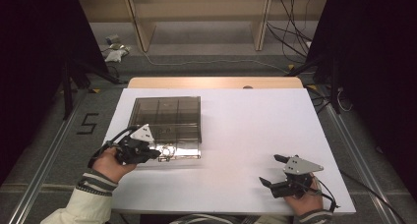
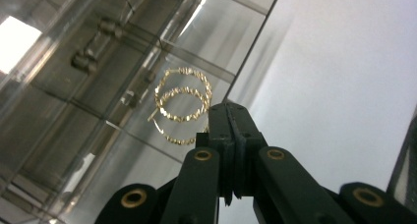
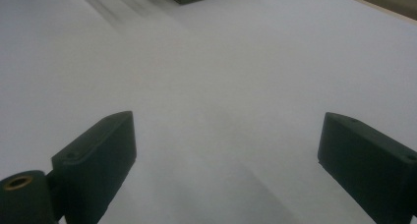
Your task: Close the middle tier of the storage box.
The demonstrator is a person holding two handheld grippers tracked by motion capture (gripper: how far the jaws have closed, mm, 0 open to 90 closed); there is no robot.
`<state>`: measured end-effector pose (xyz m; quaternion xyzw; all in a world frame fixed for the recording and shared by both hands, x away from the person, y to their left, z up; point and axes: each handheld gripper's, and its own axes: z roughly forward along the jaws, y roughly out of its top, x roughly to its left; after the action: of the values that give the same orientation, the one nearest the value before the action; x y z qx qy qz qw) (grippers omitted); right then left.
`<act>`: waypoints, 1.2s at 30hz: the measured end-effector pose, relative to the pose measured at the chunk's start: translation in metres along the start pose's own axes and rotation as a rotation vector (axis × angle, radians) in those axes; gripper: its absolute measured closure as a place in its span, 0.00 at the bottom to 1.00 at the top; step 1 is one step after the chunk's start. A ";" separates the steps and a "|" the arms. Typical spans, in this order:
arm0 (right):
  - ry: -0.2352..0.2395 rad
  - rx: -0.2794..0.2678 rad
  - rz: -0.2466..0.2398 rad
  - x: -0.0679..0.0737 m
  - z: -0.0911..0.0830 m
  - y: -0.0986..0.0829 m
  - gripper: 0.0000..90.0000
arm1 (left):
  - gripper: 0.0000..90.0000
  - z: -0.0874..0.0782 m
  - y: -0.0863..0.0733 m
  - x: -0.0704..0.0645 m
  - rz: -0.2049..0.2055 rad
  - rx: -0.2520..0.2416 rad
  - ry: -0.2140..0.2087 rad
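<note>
Currently left gripper (image 1: 156,154) sits at the near edge of the clear compartment box (image 1: 167,117), jaws pressed together; whether anything is pinched between them, can't tell. Gold hoop earrings (image 2: 183,104) lie in a compartment at the box's near edge, just past the jaw tips. Box sits on the left half of the white table (image 1: 246,130). Right gripper (image 1: 273,170) rests near the table's front right, jaws wide apart, holding nothing, well apart from the box.
</note>
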<state>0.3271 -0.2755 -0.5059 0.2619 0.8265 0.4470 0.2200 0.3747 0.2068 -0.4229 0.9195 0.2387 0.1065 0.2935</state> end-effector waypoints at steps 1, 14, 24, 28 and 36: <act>0.001 0.002 0.001 0.000 0.000 0.000 0.10 | 0.99 0.000 -0.001 0.000 -0.001 0.003 -0.002; 0.001 0.004 0.000 0.000 0.001 0.000 0.10 | 0.99 0.001 -0.013 0.001 -0.010 0.066 -0.004; 0.001 0.006 0.001 0.000 0.001 0.000 0.10 | 0.99 0.008 -0.018 0.002 -0.007 0.116 0.002; 0.000 0.004 -0.001 0.000 0.000 0.000 0.10 | 0.99 0.012 -0.019 0.003 -0.007 0.128 0.002; 0.000 0.006 0.001 0.000 0.001 0.000 0.10 | 0.99 0.020 -0.021 0.005 -0.013 0.150 0.008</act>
<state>0.3273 -0.2751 -0.5062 0.2628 0.8279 0.4446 0.2188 0.3783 0.2146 -0.4505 0.9368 0.2532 0.0904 0.2237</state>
